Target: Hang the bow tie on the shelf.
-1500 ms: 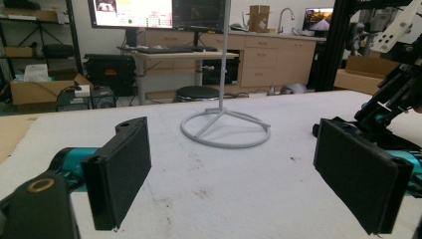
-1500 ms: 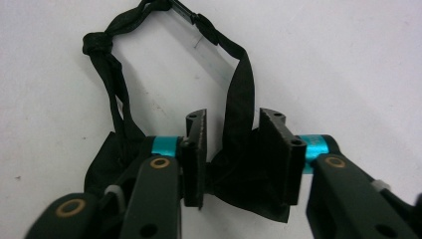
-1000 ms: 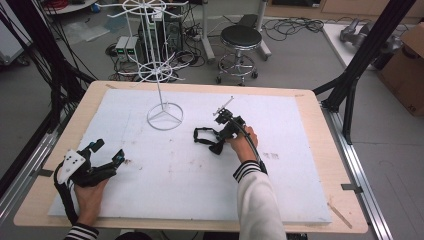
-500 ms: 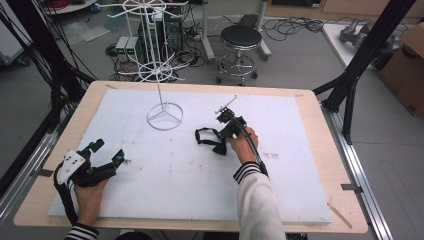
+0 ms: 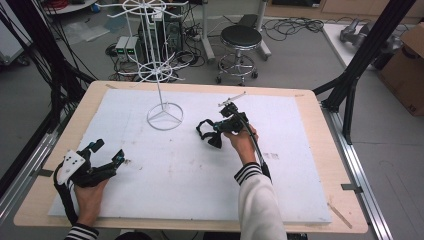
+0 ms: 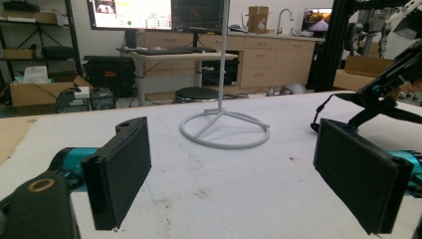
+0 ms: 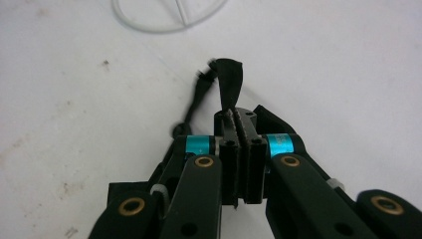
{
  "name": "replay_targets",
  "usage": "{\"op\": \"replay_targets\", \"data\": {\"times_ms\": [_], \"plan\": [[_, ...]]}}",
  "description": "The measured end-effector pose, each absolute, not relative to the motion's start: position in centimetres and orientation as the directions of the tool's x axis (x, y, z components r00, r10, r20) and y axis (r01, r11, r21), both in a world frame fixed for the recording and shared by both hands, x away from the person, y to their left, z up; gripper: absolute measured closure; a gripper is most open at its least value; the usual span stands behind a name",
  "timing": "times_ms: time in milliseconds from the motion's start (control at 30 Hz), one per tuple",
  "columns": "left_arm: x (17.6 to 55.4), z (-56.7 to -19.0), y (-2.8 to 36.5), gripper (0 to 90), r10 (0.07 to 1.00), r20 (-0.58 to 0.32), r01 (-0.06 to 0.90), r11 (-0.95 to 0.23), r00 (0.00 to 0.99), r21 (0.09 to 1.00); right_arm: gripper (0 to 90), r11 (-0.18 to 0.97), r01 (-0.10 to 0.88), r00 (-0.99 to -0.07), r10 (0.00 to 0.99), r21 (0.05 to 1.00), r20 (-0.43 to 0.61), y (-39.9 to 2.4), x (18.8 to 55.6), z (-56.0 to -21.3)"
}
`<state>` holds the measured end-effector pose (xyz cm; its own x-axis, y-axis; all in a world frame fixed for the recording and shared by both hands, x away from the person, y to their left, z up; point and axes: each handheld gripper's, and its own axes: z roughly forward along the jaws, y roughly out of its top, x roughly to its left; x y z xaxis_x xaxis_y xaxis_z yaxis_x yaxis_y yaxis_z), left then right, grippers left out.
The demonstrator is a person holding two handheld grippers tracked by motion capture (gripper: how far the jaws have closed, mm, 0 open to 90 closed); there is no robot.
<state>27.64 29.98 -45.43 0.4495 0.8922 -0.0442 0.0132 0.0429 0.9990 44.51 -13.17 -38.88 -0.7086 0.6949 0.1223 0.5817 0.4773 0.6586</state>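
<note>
A black strap (image 5: pixel 206 134) with a thin cord lies on the white mat near the table's middle. My right gripper (image 5: pixel 220 129) is shut on it. In the right gripper view the strap's end (image 7: pixel 229 79) sticks up beyond the closed right gripper (image 7: pixel 241 122), and the cord (image 7: pixel 195 102) trails to the left. My left gripper (image 5: pixel 108 150) rests near the front left of the table, wide open. Nothing sits between its pads (image 6: pixel 122 169) in the left gripper view, where the left gripper (image 6: pixel 234 184) faces the stand.
A white wire display stand (image 5: pixel 164 116) rises from a ring base on the mat (image 5: pixel 300 165), behind and to the left of the strap; the base (image 6: pixel 224 130) lies ahead of the left gripper. The other gripper (image 6: pixel 393 94) shows at the far right there. A stool (image 5: pixel 241 37) stands beyond the table.
</note>
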Motion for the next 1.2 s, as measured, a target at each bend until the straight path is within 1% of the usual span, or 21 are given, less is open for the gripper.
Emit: {"op": "replay_targets", "data": {"times_ms": [100, 200, 567, 767, 967, 1200], "plan": [[27.6, -45.4, 29.9, 15.4, 0.892, -0.043, 0.013, 0.041, 0.449, 0.999, 88.7, 0.457, 0.545, -0.725, 0.679, 0.703, 0.121, -13.1, 44.2, -38.3], [27.6, -45.4, 30.0, 15.4, 0.892, -0.045, 0.014, 0.043, 0.449, 0.999, 88.6, 0.417, 0.521, -0.738, 0.659, 0.745, 0.147, -13.0, 43.9, -37.8], [27.6, -45.4, 29.9, 15.5, 0.894, -0.031, 0.010, 0.029, 0.448, 1.000, 88.7, 0.312, 0.332, -0.819, 0.564, 0.890, 0.108, -12.7, 42.2, -35.4], [27.6, -45.4, 29.8, 15.5, 0.894, -0.028, 0.009, 0.027, 0.448, 1.000, 88.6, 0.286, 0.285, -0.843, 0.530, 0.915, 0.097, -12.4, 41.5, -34.6], [27.6, -45.4, 29.8, 15.5, 0.894, -0.027, 0.008, 0.027, 0.447, 1.000, 88.6, 0.242, 0.202, -0.881, 0.468, 0.949, 0.069, -11.8, 40.7, -33.7], [27.6, -45.4, 29.8, 15.5, 0.895, -0.029, 0.010, 0.028, 0.446, 1.000, 88.7, 0.211, 0.172, -0.894, 0.443, 0.962, 0.063, -11.0, 40.2, -32.7]]}}
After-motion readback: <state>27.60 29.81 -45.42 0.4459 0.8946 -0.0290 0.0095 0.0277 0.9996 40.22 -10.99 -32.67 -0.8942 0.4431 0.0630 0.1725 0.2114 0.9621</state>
